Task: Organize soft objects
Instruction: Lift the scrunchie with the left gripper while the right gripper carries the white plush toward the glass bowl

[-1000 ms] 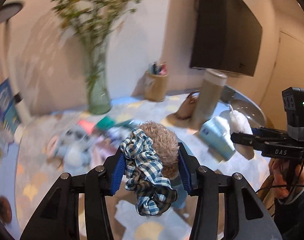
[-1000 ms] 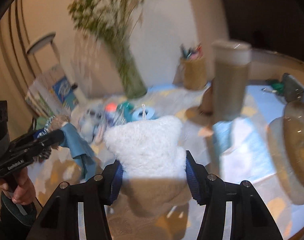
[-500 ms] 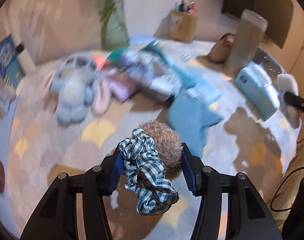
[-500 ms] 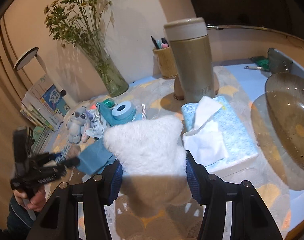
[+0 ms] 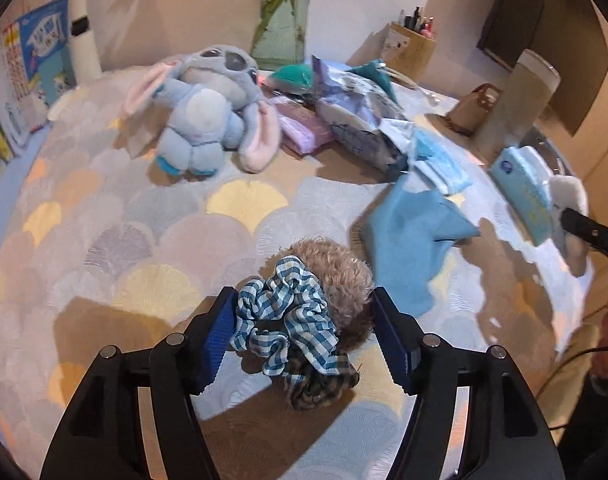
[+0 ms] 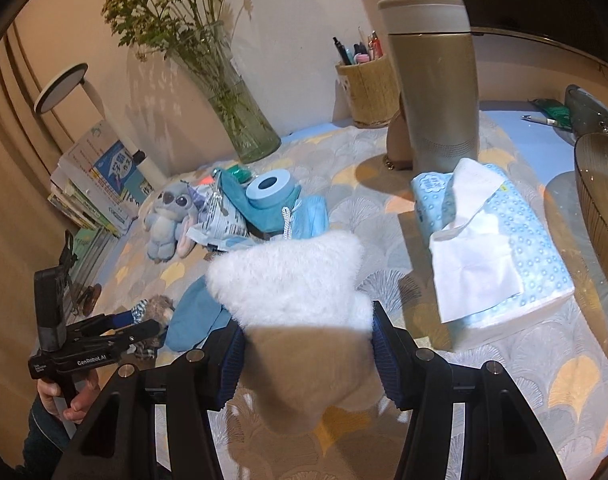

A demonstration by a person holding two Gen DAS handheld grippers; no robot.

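Note:
My left gripper (image 5: 305, 334) is shut on a blue-checked scrunchie (image 5: 288, 324) and a tan fuzzy scrunchie (image 5: 339, 276), held low over the patterned tablecloth (image 5: 144, 240). It also shows in the right wrist view (image 6: 144, 322). My right gripper (image 6: 304, 344) is shut on a white fluffy pad (image 6: 292, 284), which shows at the right edge of the left wrist view (image 5: 569, 200). A blue plush toy (image 5: 208, 100) sits at the back. A blue cloth (image 5: 411, 236) lies just right of my left gripper.
A pile of packets and masks (image 5: 363, 120) lies behind the cloth. A tissue pack (image 6: 495, 240), a tall tan flask (image 6: 435, 80), a pen holder (image 6: 367, 88), a glass vase (image 6: 244, 120), a tape roll (image 6: 270, 190) and a glass bowl (image 6: 603, 208) stand around.
My left gripper has tilted down and dropped close to the tablecloth with both scrunchies still in it. My right gripper has kept the white pad and moved slightly.

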